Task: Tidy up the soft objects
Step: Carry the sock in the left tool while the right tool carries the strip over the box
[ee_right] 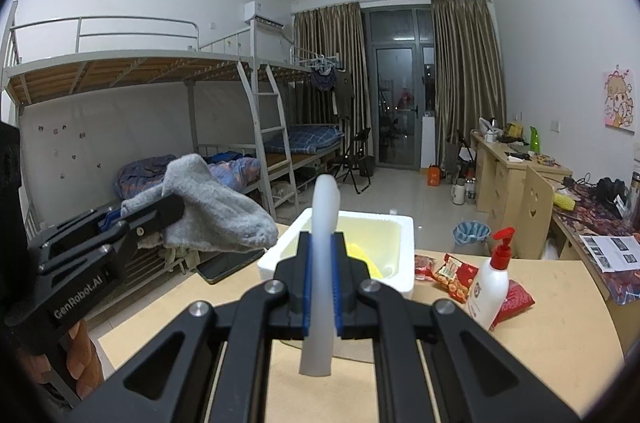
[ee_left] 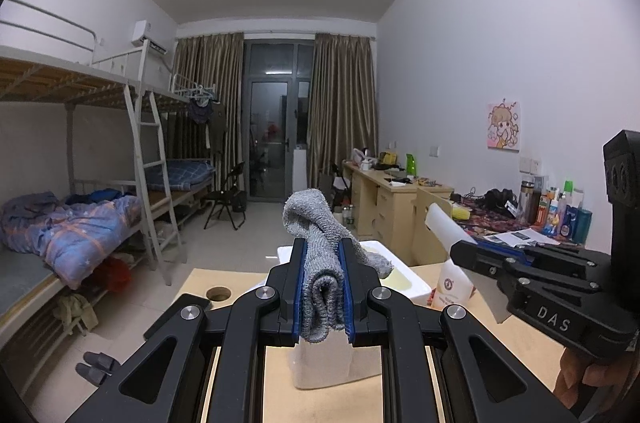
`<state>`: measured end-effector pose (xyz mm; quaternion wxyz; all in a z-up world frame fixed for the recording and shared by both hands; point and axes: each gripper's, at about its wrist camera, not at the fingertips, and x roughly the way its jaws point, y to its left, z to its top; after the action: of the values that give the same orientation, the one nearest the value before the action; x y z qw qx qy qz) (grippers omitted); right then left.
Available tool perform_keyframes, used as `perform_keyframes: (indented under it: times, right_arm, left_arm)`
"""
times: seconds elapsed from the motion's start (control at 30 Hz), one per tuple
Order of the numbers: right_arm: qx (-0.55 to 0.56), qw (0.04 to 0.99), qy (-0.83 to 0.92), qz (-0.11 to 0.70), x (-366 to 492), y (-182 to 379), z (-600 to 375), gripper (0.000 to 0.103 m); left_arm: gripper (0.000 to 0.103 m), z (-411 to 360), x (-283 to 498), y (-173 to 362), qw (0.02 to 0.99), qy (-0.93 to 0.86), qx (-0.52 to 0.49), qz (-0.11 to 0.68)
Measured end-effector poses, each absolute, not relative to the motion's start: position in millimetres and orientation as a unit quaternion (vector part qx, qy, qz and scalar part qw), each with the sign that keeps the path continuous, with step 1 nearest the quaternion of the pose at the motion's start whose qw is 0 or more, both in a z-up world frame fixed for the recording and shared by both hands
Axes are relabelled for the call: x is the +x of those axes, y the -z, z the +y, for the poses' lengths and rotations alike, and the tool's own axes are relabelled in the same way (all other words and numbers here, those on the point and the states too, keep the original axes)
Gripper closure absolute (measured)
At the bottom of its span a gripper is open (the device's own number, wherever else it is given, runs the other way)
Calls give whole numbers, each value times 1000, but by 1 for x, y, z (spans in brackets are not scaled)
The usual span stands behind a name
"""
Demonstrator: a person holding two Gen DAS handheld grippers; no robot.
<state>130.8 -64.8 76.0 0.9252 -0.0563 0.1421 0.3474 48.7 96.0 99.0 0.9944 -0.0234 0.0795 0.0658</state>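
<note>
Both grippers are loaded: the left gripper (ee_left: 323, 297) clamps a folded grey sock (ee_left: 320, 247), and the right gripper (ee_right: 321, 287) clamps a white foam strip (ee_right: 322, 263), long axis upright. Just ahead and below both loads, on the wooden table (ee_right: 540, 323), sits the white foam box (ee_right: 404, 255).

box (ee_right: 394, 265) on table (ee_right: 560, 303); bottle (ee_right: 490, 287) right.

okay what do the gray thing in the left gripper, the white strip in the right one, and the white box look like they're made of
Gray sock: knitted terry-like fabric, matte, with visible loops and limp folds. White strip: probably silicone or soft plastic, smooth, slightly translucent, its top curling over. White box: likely foam polystyrene, with thick, matte, grainy walls.
</note>
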Motion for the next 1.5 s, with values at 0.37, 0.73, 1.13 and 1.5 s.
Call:
perform_keyframes:
  times: [0.37, 0.73, 1.13, 1.5]
  right_arm:
    - [-80, 921, -348, 153, 164, -74, -40, 92]
    - [-71, 915, -362, 165, 193, -69, -41, 92]
    - [-64, 920, -347, 169, 209, -68, -44, 92]
    - [-52, 921, -342, 180, 219, -67, -42, 92]
  left_arm:
    - [87, 117, 101, -96, 994, -54, -31, 94]
    - [87, 125, 155, -91, 991, -46, -37, 118]
    - [87, 122, 209, -80, 988, -32, -30, 151]
    - [87, 121, 250, -61, 981, -16, -29, 191]
